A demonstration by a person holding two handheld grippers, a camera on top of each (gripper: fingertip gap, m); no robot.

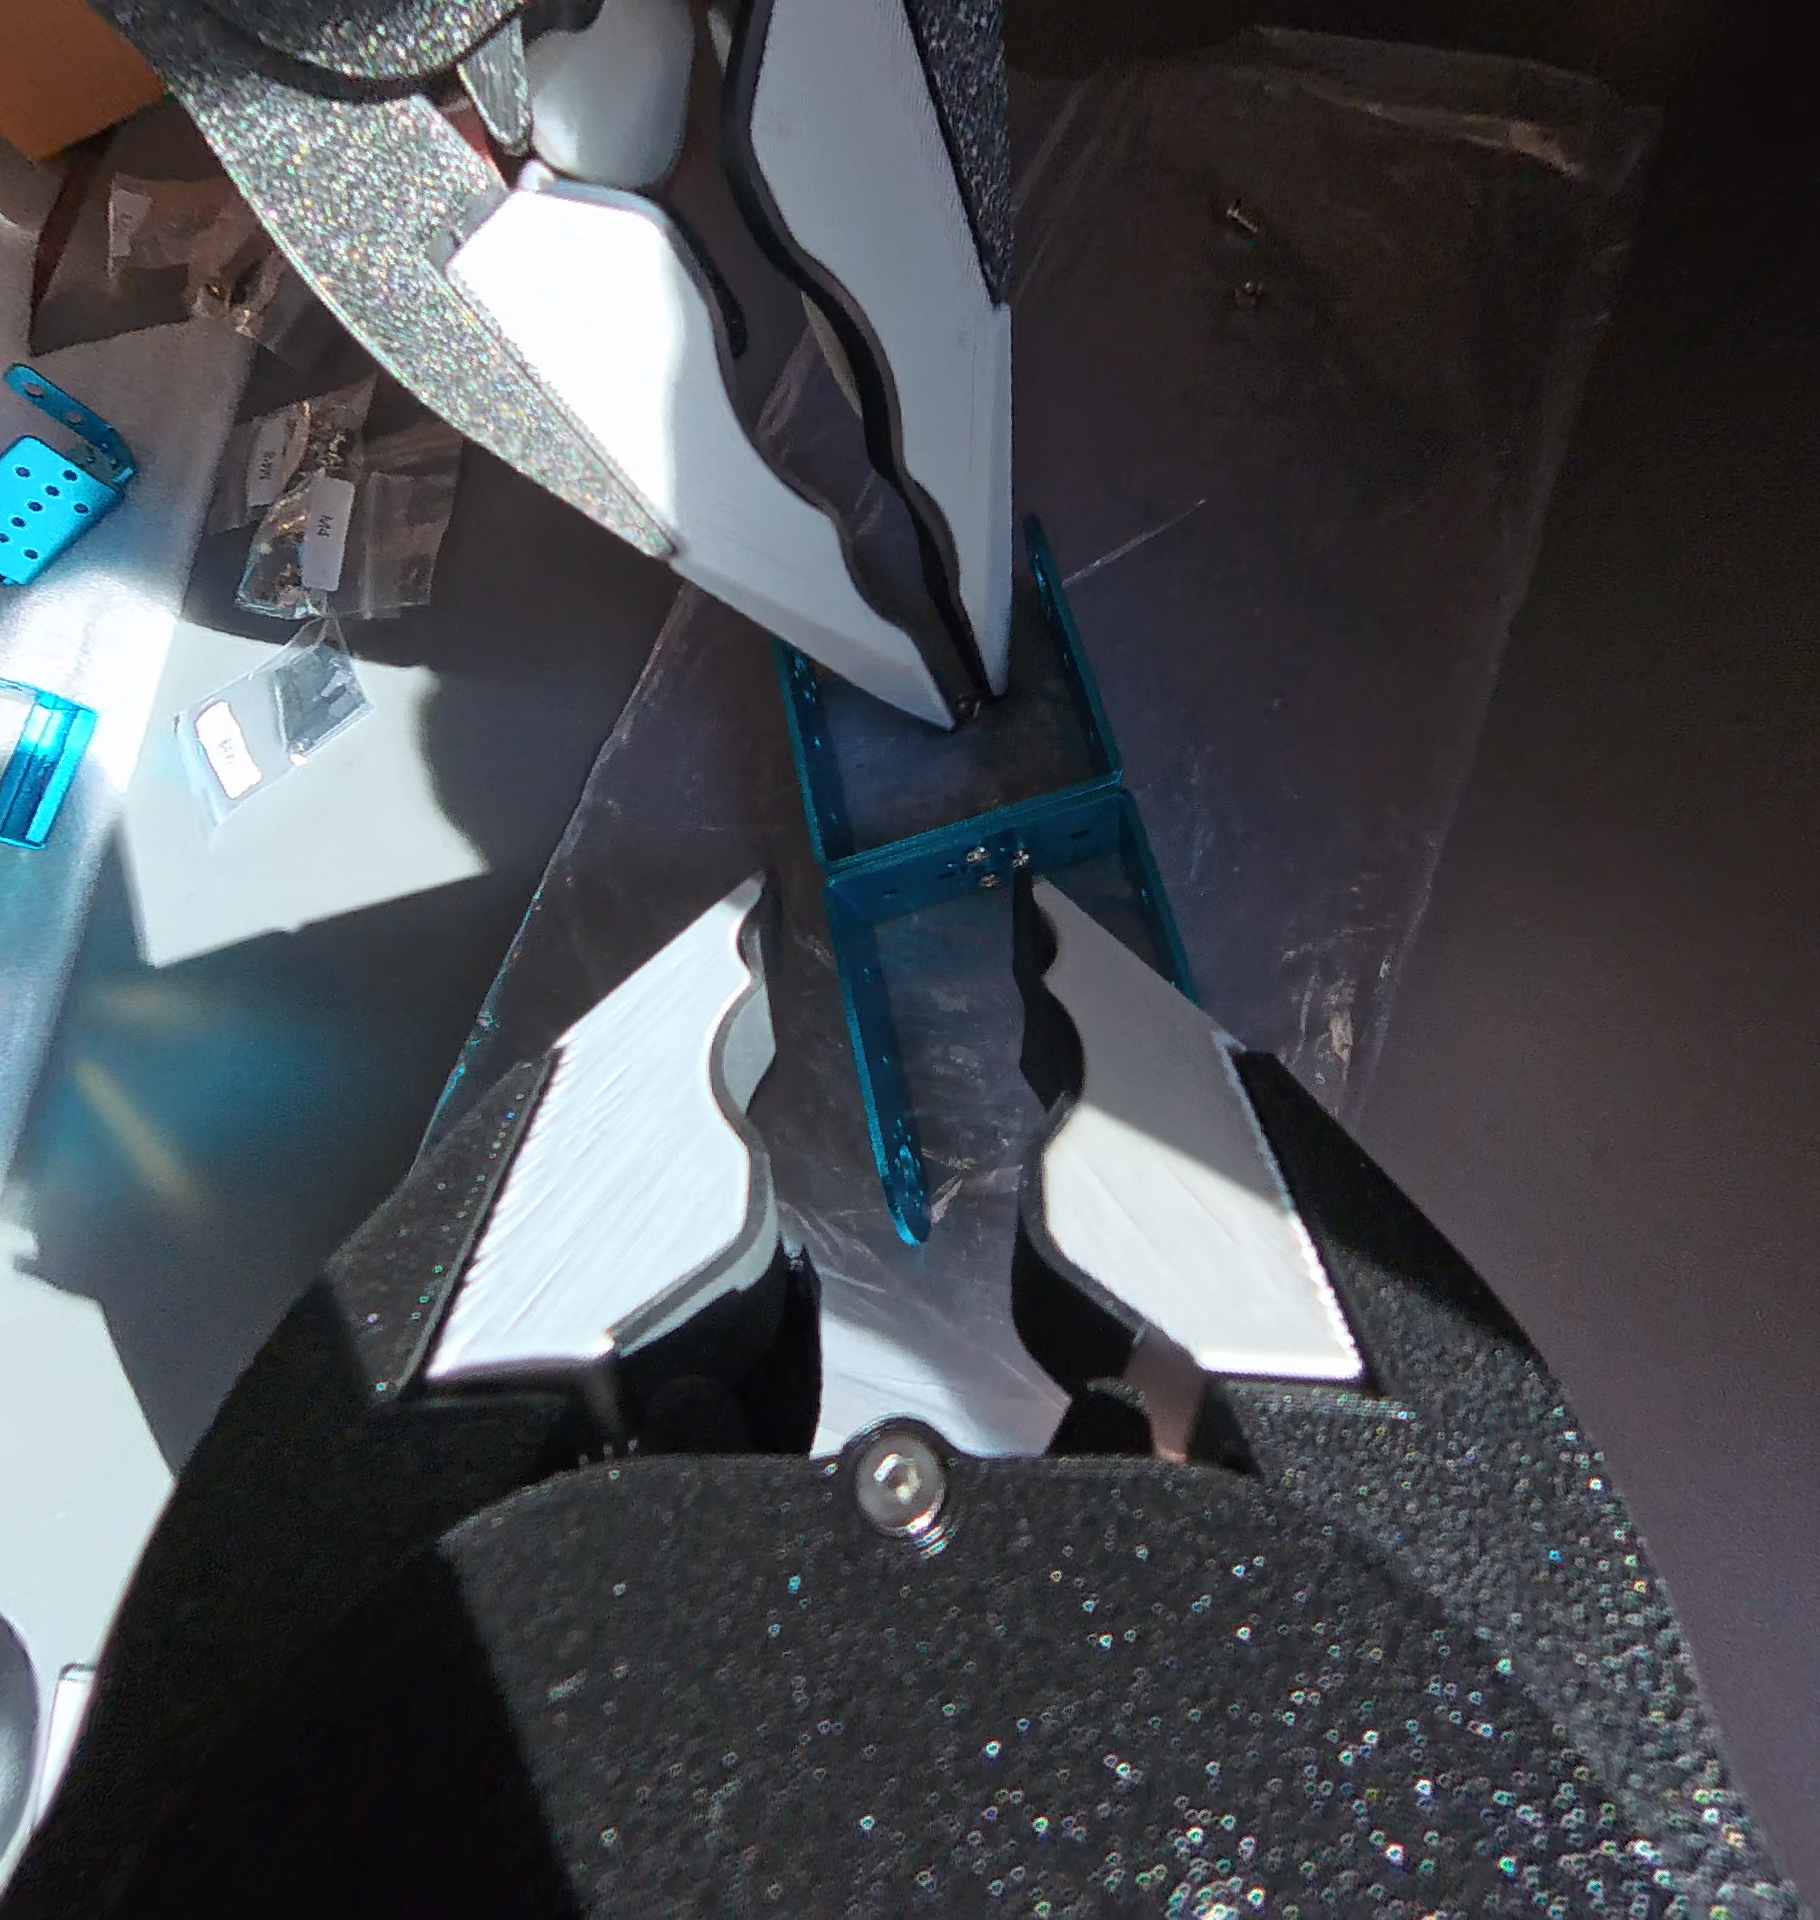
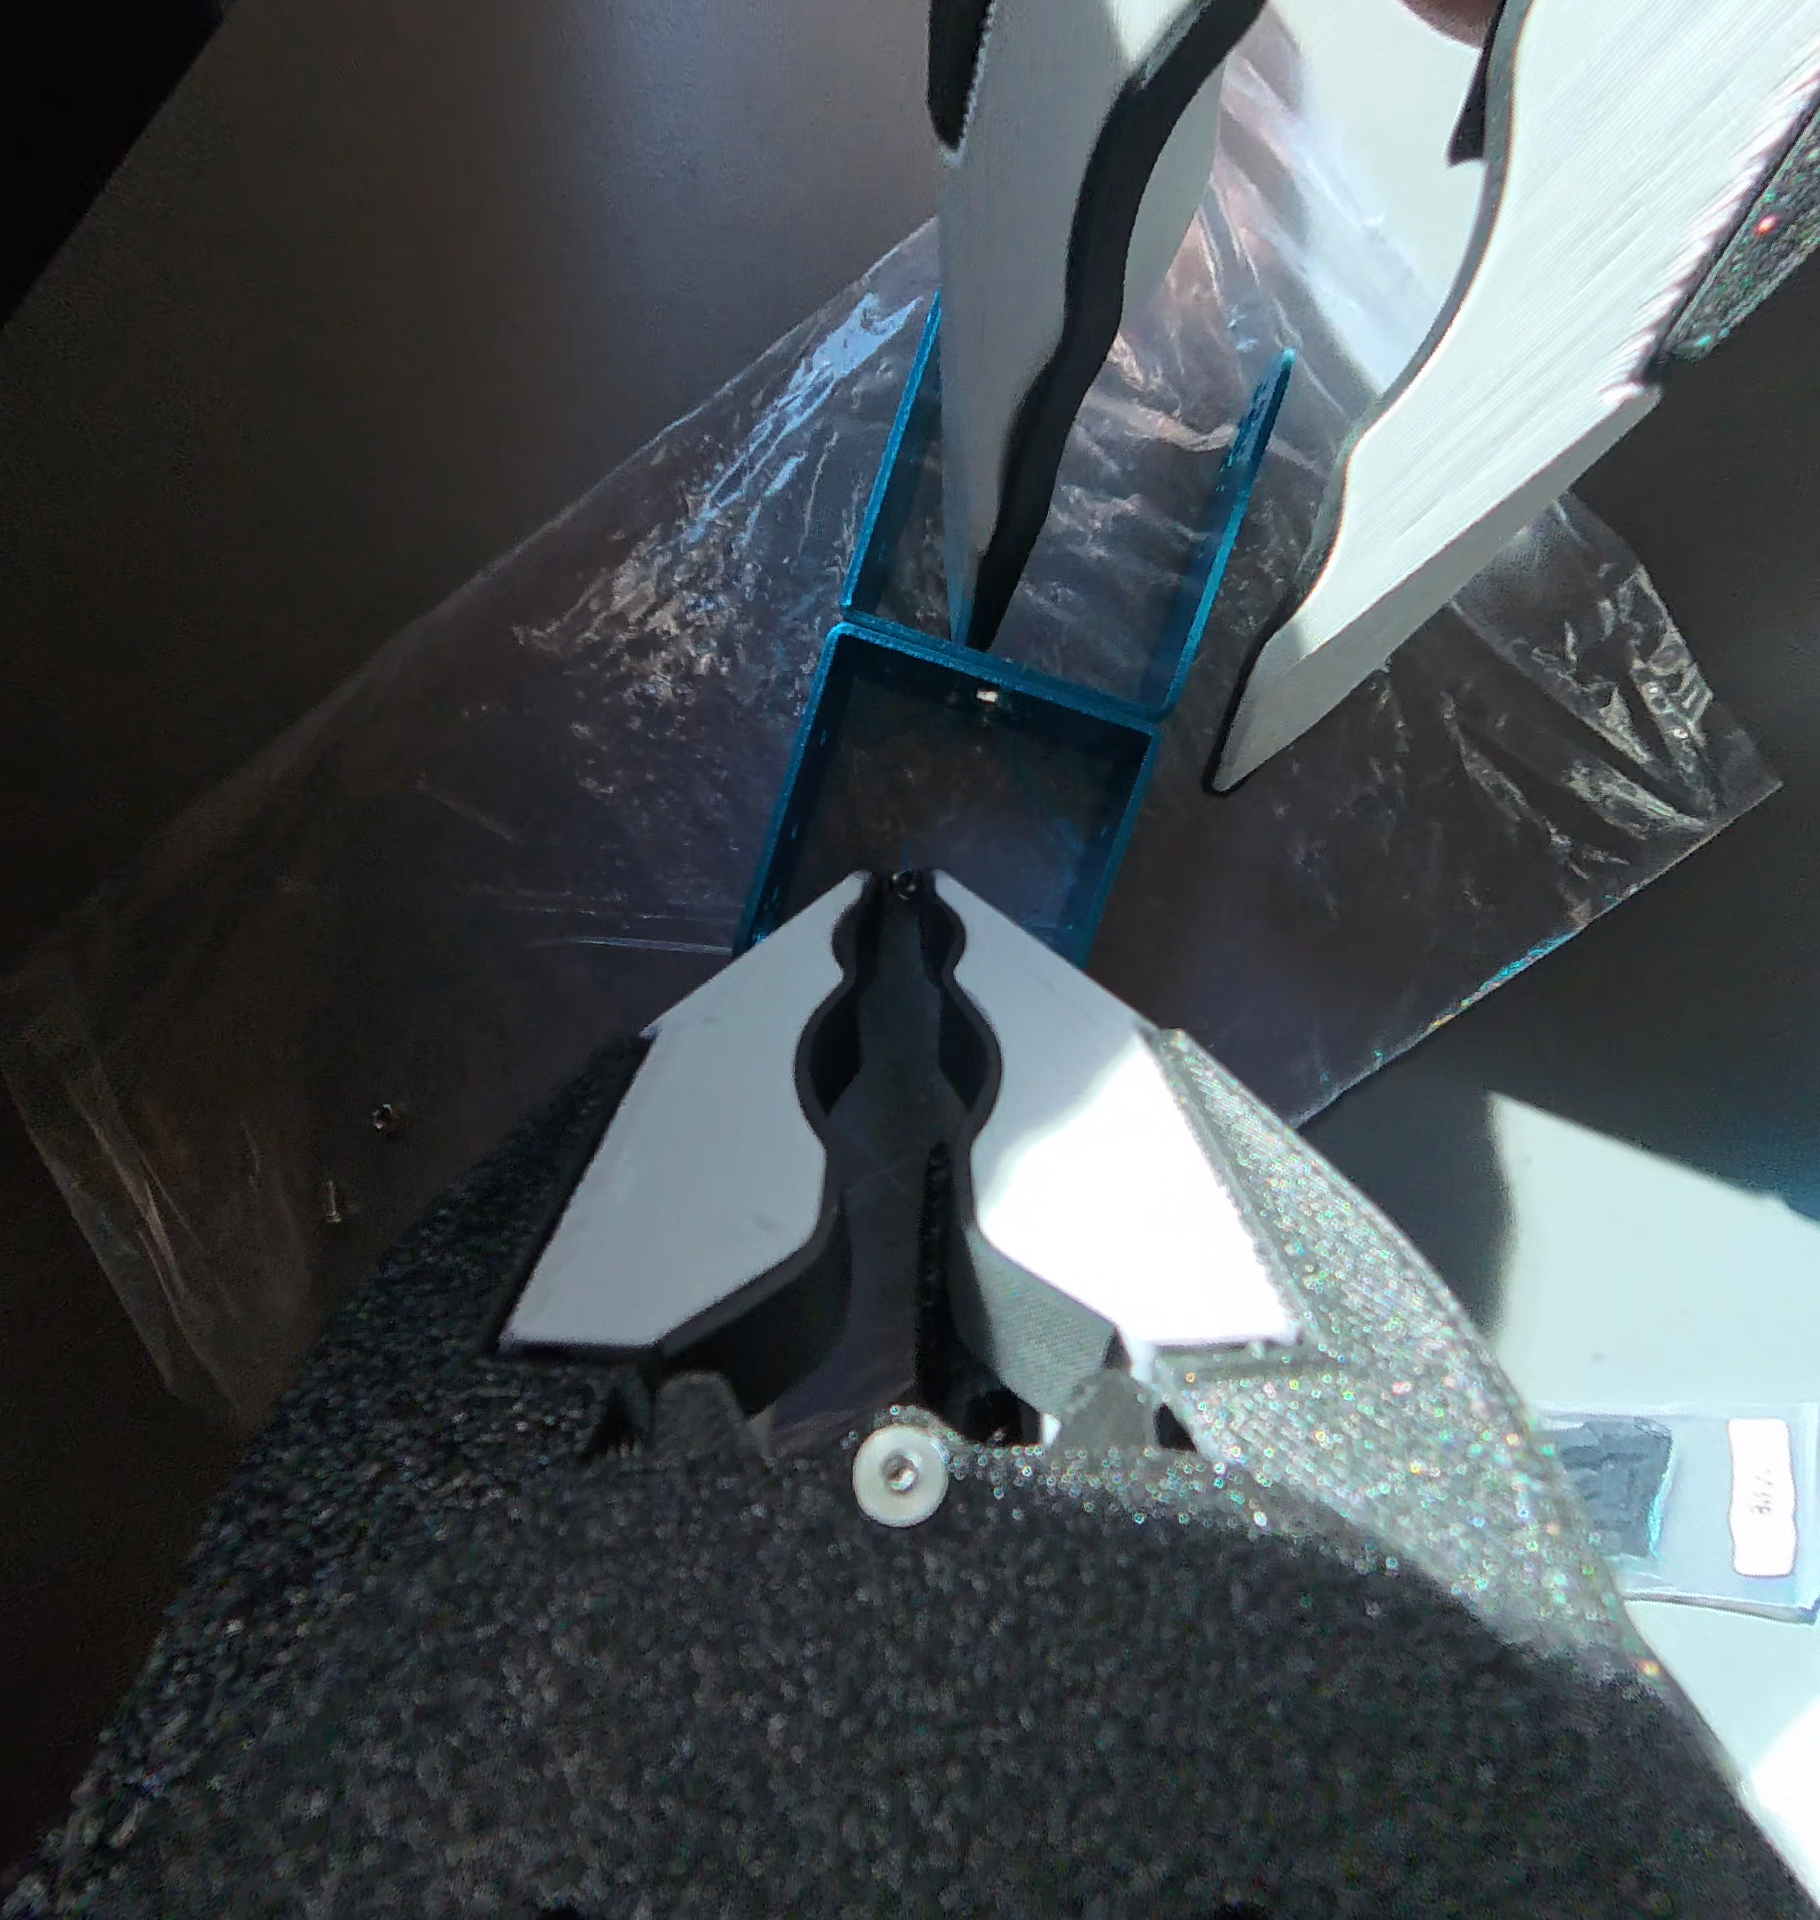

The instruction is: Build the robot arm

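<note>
We are holding the left gripper (image 1: 901, 894) wide open astride the near blue U-bracket (image 1: 890, 1049), one finger inside it, one outside. We are pinching a small screw (image 2: 904, 883) in the nearly closed right gripper (image 2: 906, 881), inside the far blue U-bracket (image 2: 947, 790). Both brackets are sitting back to back, screws (image 1: 994, 862) showing at the joint, on clear plastic film (image 1: 1301, 644) mid-worktop (image 1: 1664, 935); spare blue brackets (image 1: 23, 499) and small bags (image 1: 303, 540) are lying toward its sunlit edge.

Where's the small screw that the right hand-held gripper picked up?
The small screw is pinched at the tips of the right hand-held gripper, inside the far blue U-bracket, which lies on the clear plastic sheet.
</note>
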